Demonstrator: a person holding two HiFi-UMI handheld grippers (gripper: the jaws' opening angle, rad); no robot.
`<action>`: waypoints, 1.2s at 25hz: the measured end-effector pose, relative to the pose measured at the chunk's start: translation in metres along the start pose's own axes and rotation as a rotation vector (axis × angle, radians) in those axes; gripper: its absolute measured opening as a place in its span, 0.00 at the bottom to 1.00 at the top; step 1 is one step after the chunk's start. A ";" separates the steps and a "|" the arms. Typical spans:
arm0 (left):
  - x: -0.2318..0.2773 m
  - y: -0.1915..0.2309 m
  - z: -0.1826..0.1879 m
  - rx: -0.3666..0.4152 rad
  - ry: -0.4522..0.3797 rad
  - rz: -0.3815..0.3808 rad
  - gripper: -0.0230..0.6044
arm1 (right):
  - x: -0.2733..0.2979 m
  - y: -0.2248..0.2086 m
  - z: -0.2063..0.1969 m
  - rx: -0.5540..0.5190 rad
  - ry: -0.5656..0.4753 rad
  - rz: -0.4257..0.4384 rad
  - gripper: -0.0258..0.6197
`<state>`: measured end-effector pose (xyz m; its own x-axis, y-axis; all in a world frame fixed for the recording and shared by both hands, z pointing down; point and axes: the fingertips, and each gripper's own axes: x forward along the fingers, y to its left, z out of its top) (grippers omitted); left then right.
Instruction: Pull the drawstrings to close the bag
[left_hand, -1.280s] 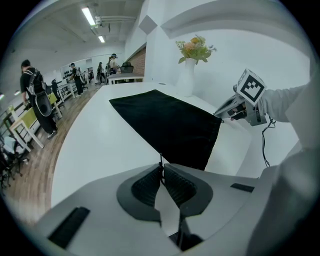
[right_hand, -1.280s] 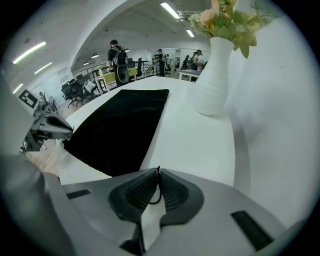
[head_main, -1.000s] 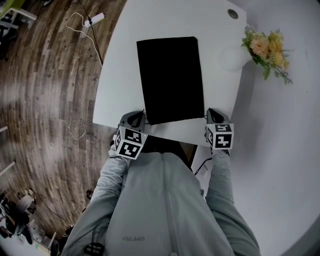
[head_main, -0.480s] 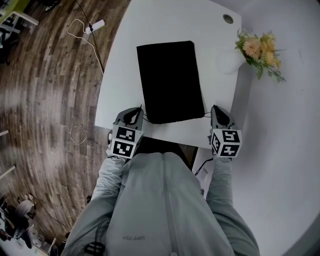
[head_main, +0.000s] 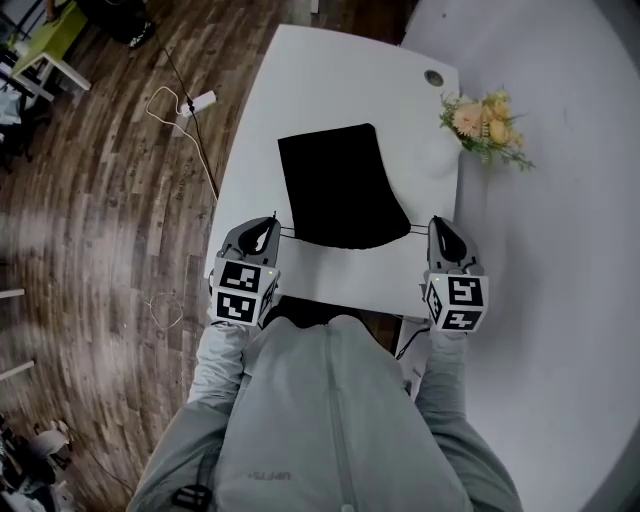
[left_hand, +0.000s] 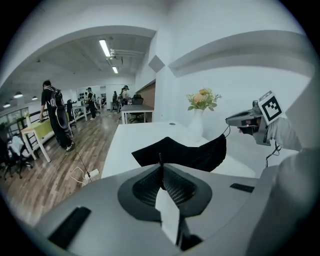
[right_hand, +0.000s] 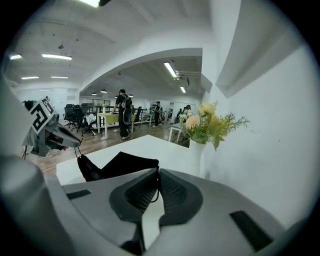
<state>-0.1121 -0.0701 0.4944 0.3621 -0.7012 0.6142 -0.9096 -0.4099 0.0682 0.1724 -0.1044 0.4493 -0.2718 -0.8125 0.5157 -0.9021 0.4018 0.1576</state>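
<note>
My left gripper (head_main: 268, 225) and right gripper (head_main: 438, 226) are both clenched, each pinching 1 thin black drawstring. The left drawstring (left_hand: 160, 159) shows as a dark line between the left gripper's closed jaws. The right drawstring (right_hand: 158, 172) sits the same way in the right gripper. Both run taut to the black bag (head_main: 335, 190), which lies between the 2 grippers and just ahead of them. Its far end rests on the white counter (head_main: 330, 80). Its near end, the mouth, curves upward toward the grippers, partly gathered by my reading.

What could go wrong, as I judge it: the drawstrings are thin and could slip out of the closed jaws if the pull is sharp. Nothing pins the bag down, so more pulling may lift or drag the whole bag instead of cinching its mouth. An uneven pull could swing it to the right gripper's side, toward the flowers (head_main: 478, 118) standing ahead of that gripper.

Writing: the bag shows no label. The marker cubes (head_main: 243, 292) carry only black-and-white square patterns. Small print low on my grey sweatshirt (head_main: 330, 420) is too small to read.
</note>
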 end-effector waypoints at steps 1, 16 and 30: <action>-0.003 0.001 0.007 0.010 -0.013 0.006 0.10 | -0.004 -0.001 0.007 -0.008 -0.019 -0.009 0.09; -0.034 0.017 0.083 0.076 -0.180 0.074 0.10 | -0.035 -0.020 0.072 -0.147 -0.193 -0.136 0.09; -0.038 0.033 0.080 0.134 -0.141 0.152 0.10 | -0.046 -0.046 0.035 -0.353 -0.042 -0.224 0.09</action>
<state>-0.1394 -0.1033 0.4101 0.2563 -0.8316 0.4926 -0.9242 -0.3602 -0.1272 0.2147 -0.1001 0.3890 -0.1018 -0.9097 0.4025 -0.7719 0.3275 0.5449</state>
